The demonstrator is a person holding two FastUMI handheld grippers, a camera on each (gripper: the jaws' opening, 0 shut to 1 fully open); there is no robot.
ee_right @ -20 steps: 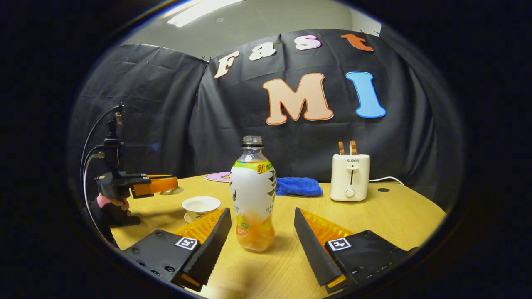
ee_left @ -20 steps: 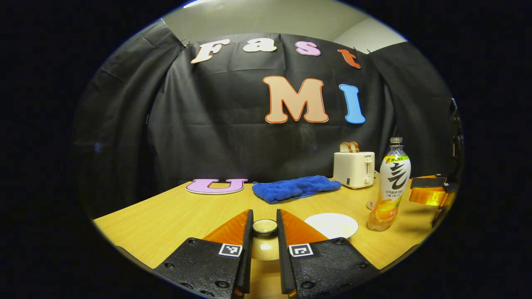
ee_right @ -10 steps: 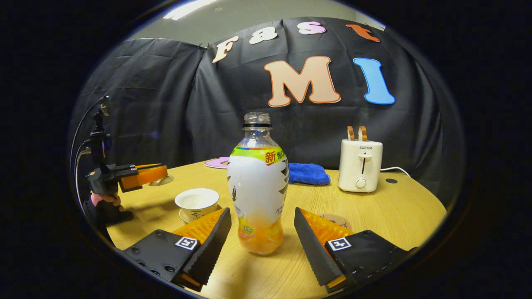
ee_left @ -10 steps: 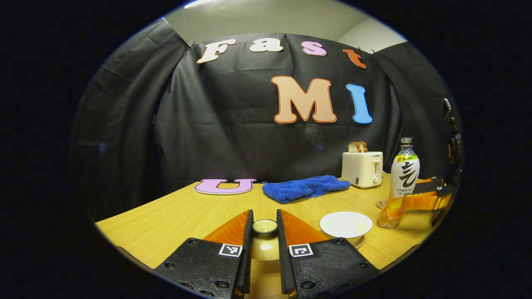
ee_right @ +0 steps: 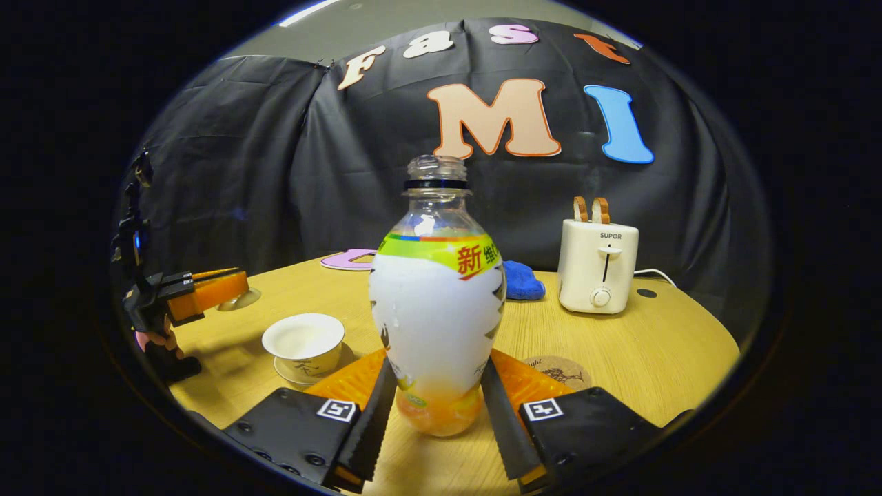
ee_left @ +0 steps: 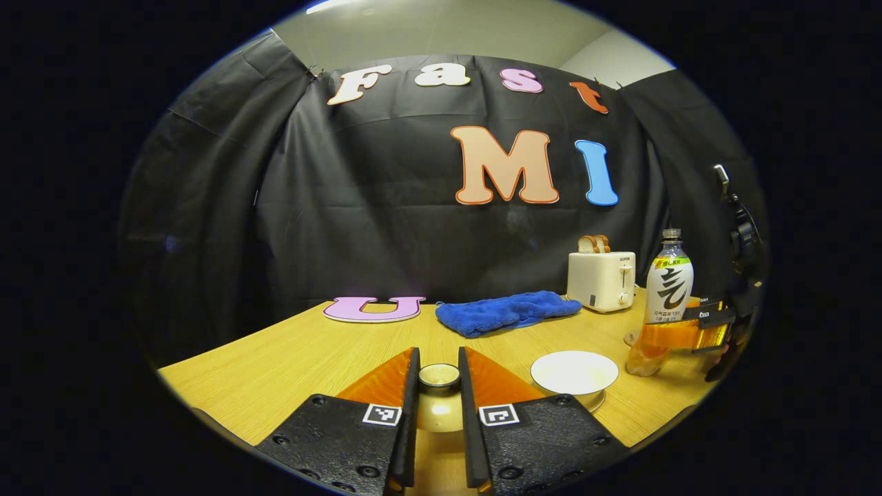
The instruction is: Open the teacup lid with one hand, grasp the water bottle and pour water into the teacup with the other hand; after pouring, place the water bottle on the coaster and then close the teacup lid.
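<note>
Since 1 second ago, the right gripper (ee_right: pixel 438 406) has advanced and narrowed until its 2 fingers flank and touch the lower body of the clear plastic water bottle with a white wrap label and orange liquid at its base (ee_right: pixel 438 310), at centre frame of the right gripper view. The bottle's neck is uncapped. It stands upright on the wooden table (ee_right: pixel 661 351), just left of the round brown coaster (ee_right: pixel 559 370).

At lower centre of the left gripper view, the left gripper (ee_left: pixel 439 386) is nearly closed, pinching the knob of the pale teacup lid (ee_left: pixel 439 375), held clear of the white teacup on its saucer (ee_right: pixel 304 341) at lower left.

Risks: the grip sits low on a tall, rounded bottle, so it may pivot or slip when tilted, and an open neck means any lurch could spill past the small cup.
</note>
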